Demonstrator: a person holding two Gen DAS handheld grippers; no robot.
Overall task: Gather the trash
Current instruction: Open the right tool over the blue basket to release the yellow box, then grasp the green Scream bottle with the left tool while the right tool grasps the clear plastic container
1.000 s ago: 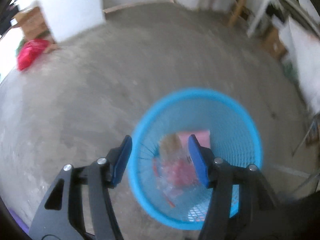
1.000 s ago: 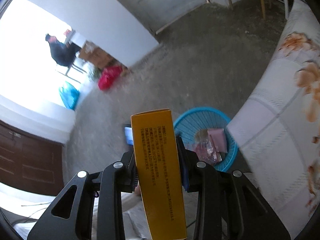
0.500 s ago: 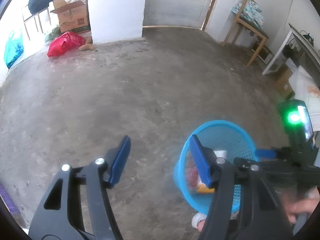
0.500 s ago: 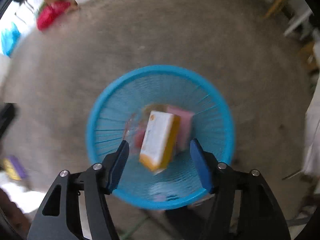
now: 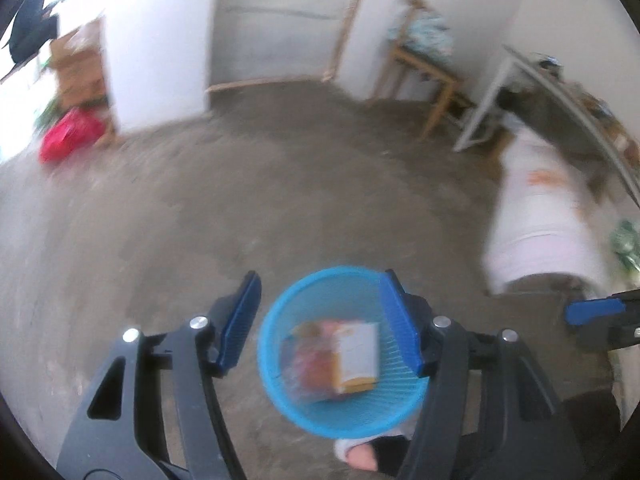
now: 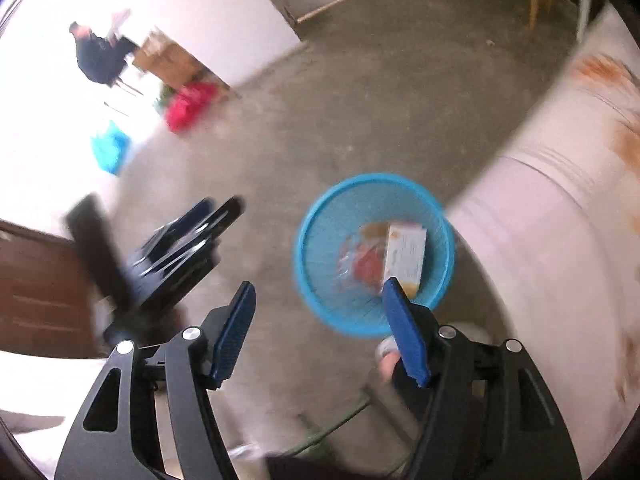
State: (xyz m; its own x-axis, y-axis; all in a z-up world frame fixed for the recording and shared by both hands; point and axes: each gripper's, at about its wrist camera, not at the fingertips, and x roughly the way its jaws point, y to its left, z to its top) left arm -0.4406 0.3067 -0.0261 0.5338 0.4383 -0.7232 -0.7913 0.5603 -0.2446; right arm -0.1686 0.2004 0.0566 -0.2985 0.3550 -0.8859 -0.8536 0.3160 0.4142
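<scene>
From the left wrist, a blue mesh basket (image 5: pixel 344 354) on the concrete floor (image 5: pixel 240 208) holds a white-and-orange box (image 5: pixel 356 356) and wrappers (image 5: pixel 308 364), the left gripper (image 5: pixel 320 324) spread empty above; from the right wrist, the right gripper (image 6: pixel 320 334) likewise gapes empty beside the basket.

Left wrist view: looks steeply down from above, along its own blue-padded fingers (image 5: pixel 394 328), onto the blue mesh wastebasket (image 5: pixel 280 380) and concrete floor (image 5: pixel 280 200), facing a far wooden chair (image 5: pixel 420 60). Right wrist view: tilts down more steeply, from the wastebasket's (image 6: pixel 316 280) other side, beside the floral bed cover (image 6: pixel 560 240). Shared: wastebasket, floor, red bag (image 5: pixel 66 136) (image 6: pixel 188 106). Both blurred.
</scene>
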